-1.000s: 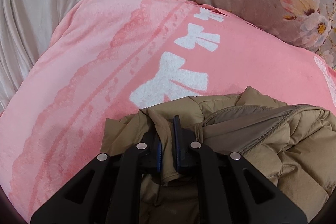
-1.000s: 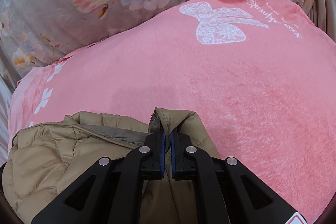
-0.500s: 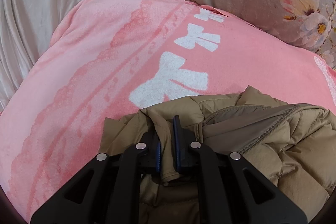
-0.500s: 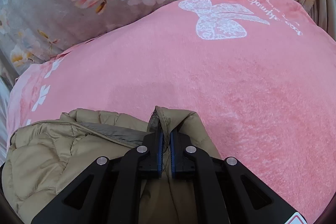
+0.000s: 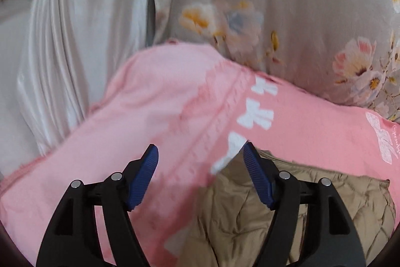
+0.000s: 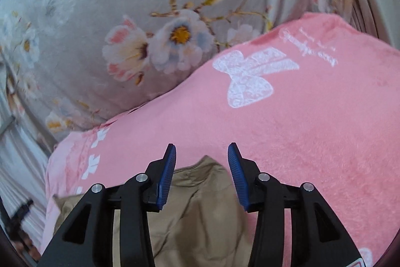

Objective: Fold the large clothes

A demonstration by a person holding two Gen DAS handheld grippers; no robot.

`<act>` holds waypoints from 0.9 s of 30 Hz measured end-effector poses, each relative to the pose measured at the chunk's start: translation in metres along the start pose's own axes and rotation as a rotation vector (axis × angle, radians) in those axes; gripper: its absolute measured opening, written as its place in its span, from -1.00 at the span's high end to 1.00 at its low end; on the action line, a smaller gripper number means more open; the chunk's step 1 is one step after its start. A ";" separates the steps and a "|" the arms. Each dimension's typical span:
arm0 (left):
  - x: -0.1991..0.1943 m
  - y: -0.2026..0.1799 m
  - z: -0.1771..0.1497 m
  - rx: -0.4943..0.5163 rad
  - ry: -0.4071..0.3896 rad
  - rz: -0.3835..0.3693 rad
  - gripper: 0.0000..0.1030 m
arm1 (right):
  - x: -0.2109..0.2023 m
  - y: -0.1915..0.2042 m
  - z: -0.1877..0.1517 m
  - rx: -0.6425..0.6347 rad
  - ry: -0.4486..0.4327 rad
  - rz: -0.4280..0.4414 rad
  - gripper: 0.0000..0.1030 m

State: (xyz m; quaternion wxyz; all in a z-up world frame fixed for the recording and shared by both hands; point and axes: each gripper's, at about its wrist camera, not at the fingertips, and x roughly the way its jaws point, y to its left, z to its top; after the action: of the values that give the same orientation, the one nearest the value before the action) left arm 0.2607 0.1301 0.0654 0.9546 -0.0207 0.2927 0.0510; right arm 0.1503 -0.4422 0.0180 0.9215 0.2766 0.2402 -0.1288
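A tan quilted jacket [image 5: 312, 212] lies on a pink blanket [image 5: 155, 101] with white bow prints. My left gripper [image 5: 200, 152] is open and empty, raised over the blanket, with the jacket's left edge below its right finger. In the right wrist view the jacket [image 6: 200, 212] lies under my right gripper [image 6: 202, 149], which is open and empty just above a corner of the fabric. The blanket [image 6: 312, 131] spreads beyond it.
A grey floral quilt [image 5: 287, 4] bunches along the far side of the blanket; it also shows in the right wrist view [image 6: 100, 16]. White pleated fabric [image 5: 57, 46] hangs at the far left, with a window frame above it.
Both grippers were shut on folds of the jacket; both have now opened, let it go and lifted back. The jacket lies on the blanket.
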 end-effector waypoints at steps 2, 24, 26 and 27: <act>-0.008 -0.014 0.017 0.010 0.004 -0.047 -0.32 | 0.000 0.038 -0.005 -0.105 0.020 0.015 0.30; 0.091 -0.180 -0.066 0.183 0.265 -0.199 -0.27 | 0.118 0.150 -0.084 -0.305 0.311 0.057 0.87; 0.087 -0.183 -0.072 0.199 0.239 -0.177 -0.28 | 0.120 0.153 -0.087 -0.320 0.308 0.049 0.87; 0.087 -0.185 -0.075 0.207 0.230 -0.166 -0.28 | 0.121 0.153 -0.089 -0.326 0.306 0.046 0.88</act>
State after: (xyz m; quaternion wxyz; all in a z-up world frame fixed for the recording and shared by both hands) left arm 0.3111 -0.0512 -0.0435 0.9128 0.0482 0.4009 -0.0611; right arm 0.2767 -0.2790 -0.0403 0.9096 0.1457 0.3883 -0.0238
